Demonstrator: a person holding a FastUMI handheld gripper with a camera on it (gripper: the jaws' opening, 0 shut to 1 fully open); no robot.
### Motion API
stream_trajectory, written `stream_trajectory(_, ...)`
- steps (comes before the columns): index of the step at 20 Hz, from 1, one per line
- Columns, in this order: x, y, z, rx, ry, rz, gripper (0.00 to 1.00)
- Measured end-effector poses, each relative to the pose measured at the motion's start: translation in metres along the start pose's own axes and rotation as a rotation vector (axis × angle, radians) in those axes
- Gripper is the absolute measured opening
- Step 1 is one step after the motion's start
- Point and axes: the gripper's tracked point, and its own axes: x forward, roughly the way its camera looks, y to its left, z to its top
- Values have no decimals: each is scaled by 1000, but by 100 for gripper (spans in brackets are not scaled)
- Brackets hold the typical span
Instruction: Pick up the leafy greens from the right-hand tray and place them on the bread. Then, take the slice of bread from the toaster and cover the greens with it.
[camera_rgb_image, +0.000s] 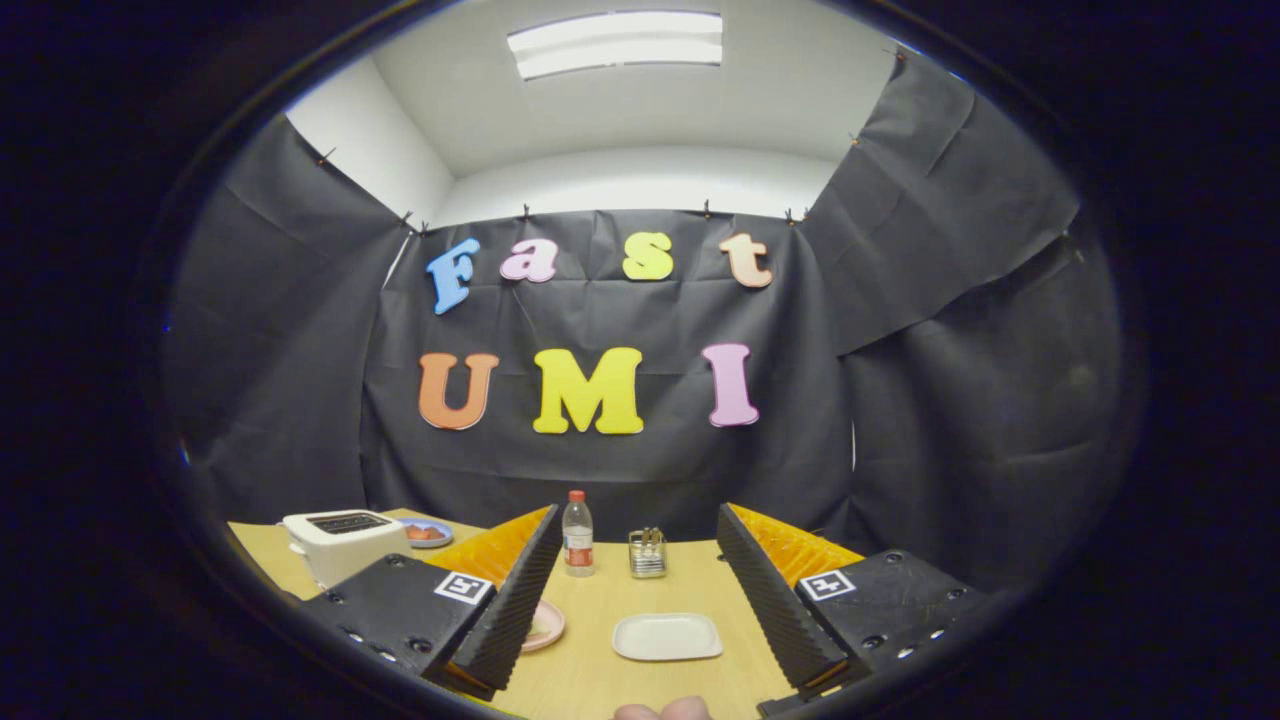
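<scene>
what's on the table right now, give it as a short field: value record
gripper: open, fingers wide apart, holding nothing
between the fingers: white tray, looks empty
by the left finger: pink plate, partly hidden
beyond the fingers: bottle and small metal rack, upright
far left: white toaster, blue plate behind it holding something reddish
table: light wood

A staged recording booth, not a real kitchen: black cloth walls (300, 400) pinned around a wooden table (600, 670), white ceiling with a strip light (615, 42) at upper centre. Kitchen props laid out: toaster (340, 540) at lower left, bottle (577, 535), white tray (667, 636).
</scene>
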Motion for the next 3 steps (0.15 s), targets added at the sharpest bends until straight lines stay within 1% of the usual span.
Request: stream_trajectory(3,0,6,-4,3,9,16,95)
